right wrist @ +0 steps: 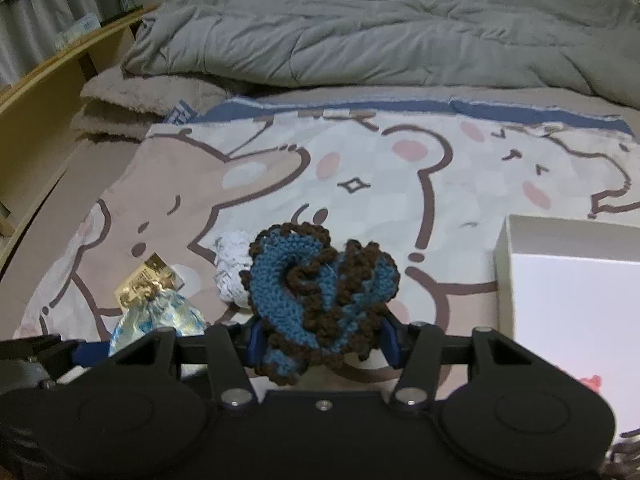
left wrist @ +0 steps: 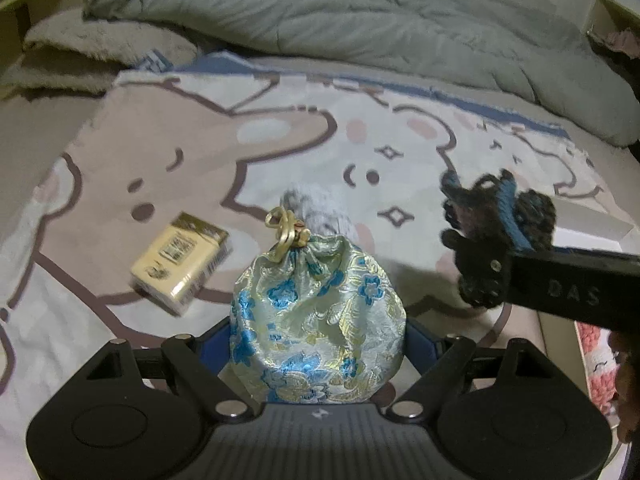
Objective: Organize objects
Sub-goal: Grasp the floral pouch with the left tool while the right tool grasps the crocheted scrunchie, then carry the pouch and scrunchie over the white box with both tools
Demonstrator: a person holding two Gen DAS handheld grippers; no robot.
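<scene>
Both your tongs are loaded above the cartoon bedspread: the left gripper, jaws wide, clamps the brocade drawstring pouch at lower centre of its view; the right gripper, jaws narrower, pinches the blue-and-brown crochet piece. This looks like the carry step; next, steer toward the white box at right, likely the drop-off.

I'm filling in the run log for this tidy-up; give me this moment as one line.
left tongs: shut on brocade pouch | right tongs: shut on crochet piece | on blanket: small box
</scene>
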